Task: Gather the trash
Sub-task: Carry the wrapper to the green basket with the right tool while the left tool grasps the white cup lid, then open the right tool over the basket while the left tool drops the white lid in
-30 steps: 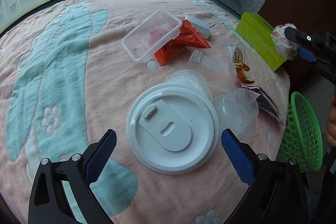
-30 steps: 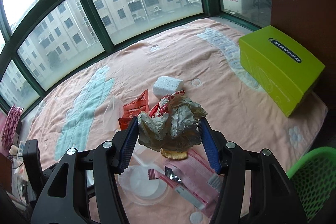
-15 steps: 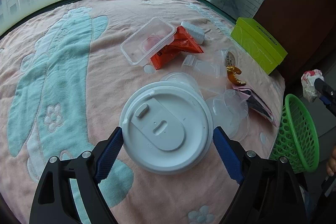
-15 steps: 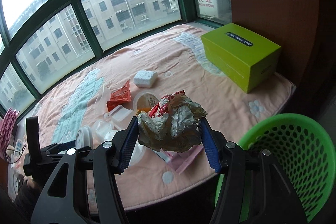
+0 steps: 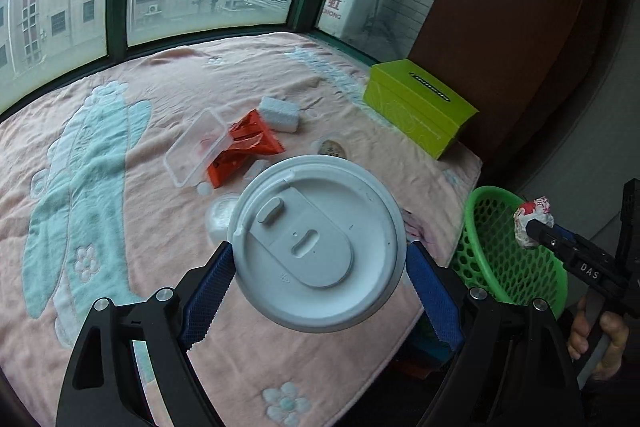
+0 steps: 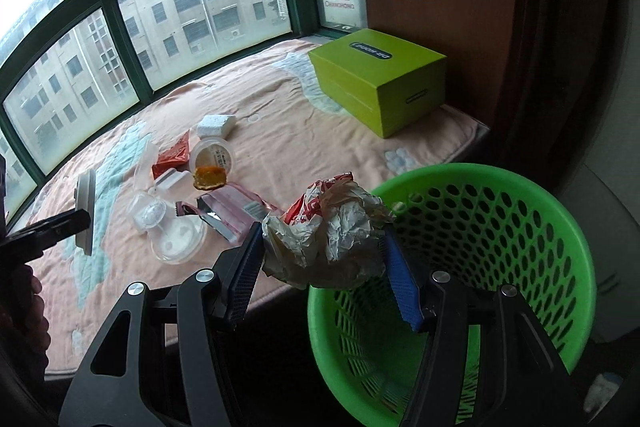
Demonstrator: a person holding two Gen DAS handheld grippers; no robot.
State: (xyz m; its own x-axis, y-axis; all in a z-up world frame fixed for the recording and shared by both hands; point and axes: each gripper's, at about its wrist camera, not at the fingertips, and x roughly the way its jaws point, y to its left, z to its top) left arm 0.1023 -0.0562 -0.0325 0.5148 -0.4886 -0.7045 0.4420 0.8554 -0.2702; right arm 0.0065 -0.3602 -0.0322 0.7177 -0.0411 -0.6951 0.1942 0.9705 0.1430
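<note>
Two hand-held grippers carry trash off the pink blanket toward a green basket.

The left gripper (image 5: 320, 283) pinches a round white plastic lid (image 5: 318, 247) by its rim, lifted above the pink towel blanket (image 5: 160, 187), where a clear plastic tray (image 5: 196, 147), an orange foil wrapper (image 5: 244, 147) and a white foam block (image 5: 279, 115) lie. Further right, the right gripper (image 6: 326, 263), its jaws opening, has a crumpled white-and-red paper wrapper (image 6: 328, 231) between its pads at the rim of the green perforated plastic basket (image 6: 480, 227), beside a lime-green box (image 6: 380, 79).

A pink blanket-covered ledge (image 5: 120, 131) carries a green box (image 5: 416, 111), white block (image 5: 279, 113), orange packet (image 5: 244, 147), apparently clear containers (image 5: 196, 147).
</note>
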